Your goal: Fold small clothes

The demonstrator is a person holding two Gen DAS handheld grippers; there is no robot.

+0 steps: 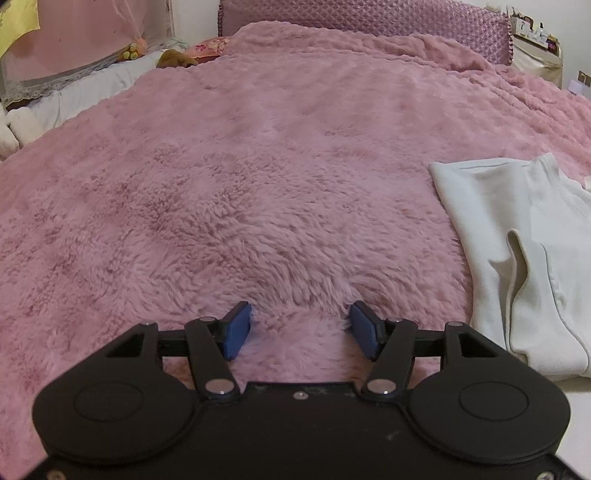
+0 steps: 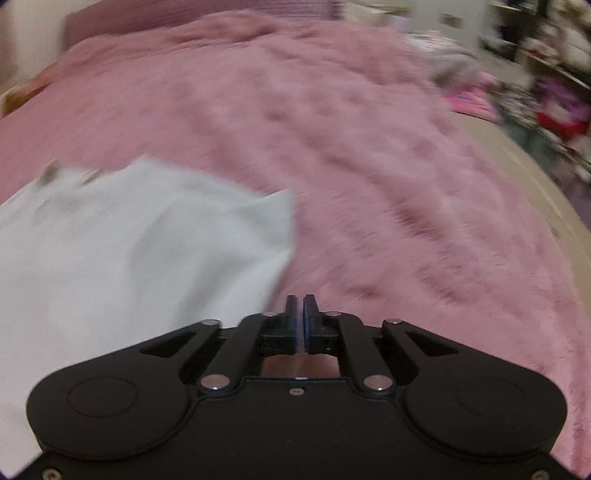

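Start of the fold, by the look of it — nothing gripped yet, garment lying loose on the bed. Left gripper point(image 1: 300, 325) hovering low over the pink plush blanket point(image 1: 258, 184), blue pads point(image 1: 236, 330) spread wide with only fur between them. Further right in that view, white garment point(image 1: 517, 251) lying just beside the gripper but apart from it: soft ribbed-looking knit, cream-white, one straight stitched hem at the far end, a loose raised fold near the middle, edges curling. Blanket itself deep-piled, shaggy, likely to drag on thin cloth. Quilted mauve headboard point(image 1: 369, 18) beyond.

Right wrist view heavily blurred — right gripper point(image 2: 300, 321) with pads pressed together, nothing seen between them, though blur hides fine detail. Same white garment point(image 2: 129, 258) to its left, corner pointing toward the bare blanket point(image 2: 406, 184); gripper over fur, not touching cloth.

Next move probably calls for shifting the left gripper right onto a garment edge, parting the right one, pinching corners without snagging pile.
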